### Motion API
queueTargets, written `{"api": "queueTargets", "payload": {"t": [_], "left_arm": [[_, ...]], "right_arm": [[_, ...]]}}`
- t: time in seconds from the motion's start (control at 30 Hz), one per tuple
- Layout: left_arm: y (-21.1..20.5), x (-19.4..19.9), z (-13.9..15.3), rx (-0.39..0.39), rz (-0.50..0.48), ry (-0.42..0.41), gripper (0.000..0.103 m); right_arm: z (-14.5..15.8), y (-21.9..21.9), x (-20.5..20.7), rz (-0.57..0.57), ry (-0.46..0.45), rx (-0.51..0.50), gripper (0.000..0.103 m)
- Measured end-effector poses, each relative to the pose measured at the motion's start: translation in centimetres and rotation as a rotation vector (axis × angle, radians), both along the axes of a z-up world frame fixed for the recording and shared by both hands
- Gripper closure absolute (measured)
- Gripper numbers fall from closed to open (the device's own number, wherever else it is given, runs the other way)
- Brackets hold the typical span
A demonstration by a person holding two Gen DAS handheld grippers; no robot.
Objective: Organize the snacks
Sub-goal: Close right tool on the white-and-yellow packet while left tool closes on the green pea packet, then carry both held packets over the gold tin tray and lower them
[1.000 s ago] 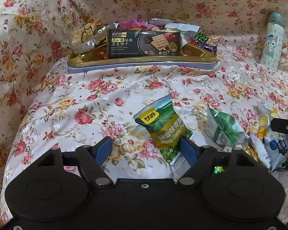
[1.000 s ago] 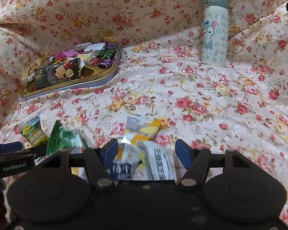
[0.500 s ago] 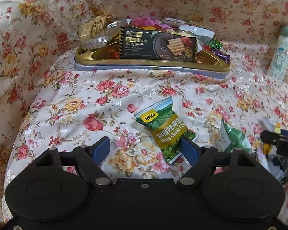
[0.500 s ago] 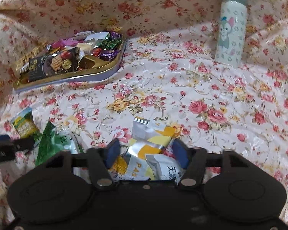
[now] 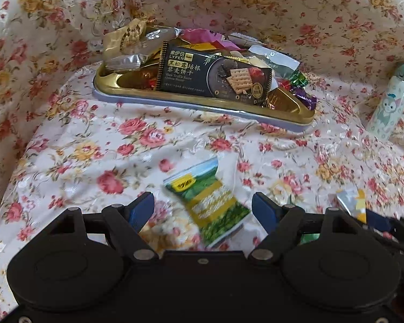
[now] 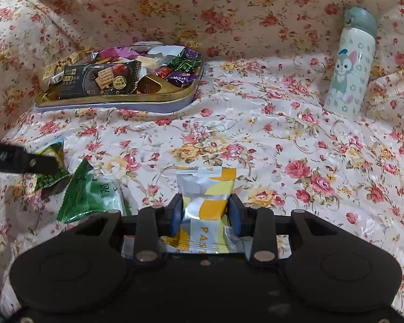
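One bottle (image 6: 350, 64), heaped tray (image 6: 115, 101), green packet (image 6: 91, 196) nearby

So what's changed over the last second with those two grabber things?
The right gripper closed its fingers onto the yellow-and-silver packet. The left gripper moved forward over the green pea packet, still open. The snack tray and bottle stayed put.

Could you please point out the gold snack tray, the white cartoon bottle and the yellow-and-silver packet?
gold snack tray (image 6: 115, 99), right wrist view, front rim.
white cartoon bottle (image 6: 350, 72), right wrist view, body.
yellow-and-silver packet (image 6: 207, 188), right wrist view, upper half.
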State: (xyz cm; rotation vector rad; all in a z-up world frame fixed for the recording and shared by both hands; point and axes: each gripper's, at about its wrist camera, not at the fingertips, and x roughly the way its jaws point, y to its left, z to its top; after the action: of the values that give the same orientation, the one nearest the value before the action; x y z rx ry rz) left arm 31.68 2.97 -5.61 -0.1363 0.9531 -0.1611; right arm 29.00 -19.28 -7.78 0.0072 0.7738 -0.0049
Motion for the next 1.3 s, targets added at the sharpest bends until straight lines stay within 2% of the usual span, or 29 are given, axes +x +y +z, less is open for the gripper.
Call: {"api": "queueTargets", "payload": {"t": [0.1, 0.2, 0.3, 0.37, 0.4, 0.53, 0.67, 0.87, 1.1, 1.3], "left_arm": [[-0.5, 0.9, -0.3, 0.006, 0.017, 0.021, 0.023], [-0.7, 1.5, -0.8, 0.007, 0.031, 0.047, 0.03], [-1.1, 1.4, -0.7, 0.057, 0.043, 0.022, 0.043], [-1.2, 1.3, -0.6, 0.063, 0.032, 0.008, 0.05], [-1.1, 1.3, -0.6, 0.049, 0.024, 0.008, 0.064], [-1.2, 0.9, -0.1, 0.026, 0.008, 0.01, 0.064], [-1.8, -0.2, 1.1, 0.052, -0.008, -0.036, 0.064], [-2.0, -2.8, 4.6, 0.056, -0.016, -0.11, 0.064], [-2.8, -7.7, 7.1, 0.081, -0.06, -0.15, 0.064], [-3.6, -12.6, 7.0, 0.086, -0.131, -0.112, 0.064]], "right_arm": [[0.0, -0.1, 0.0, 0.005, -0.001, 0.0, 0.064], [-0.2, 0.1, -0.1, 0.014, -0.008, -0.017, 0.064], [-0.2, 0.3, -0.2, 0.019, -0.015, -0.028, 0.064], [-0.2, 0.2, -0.2, 0.026, -0.02, -0.027, 0.067], [-0.1, 0.2, -0.3, 0.031, -0.024, -0.025, 0.069], [0.2, 0.2, -0.5, 0.034, -0.038, -0.005, 0.07], [1.6, 0.0, -1.1, 0.024, -0.082, 0.016, 0.07], [4.3, -0.4, -3.1, 0.01, -0.138, 0.036, 0.07], [7.2, -1.0, -7.7, -0.023, -0.157, 0.104, 0.07], [8.3, -0.7, -13.5, -0.081, -0.13, 0.13, 0.07]]}}
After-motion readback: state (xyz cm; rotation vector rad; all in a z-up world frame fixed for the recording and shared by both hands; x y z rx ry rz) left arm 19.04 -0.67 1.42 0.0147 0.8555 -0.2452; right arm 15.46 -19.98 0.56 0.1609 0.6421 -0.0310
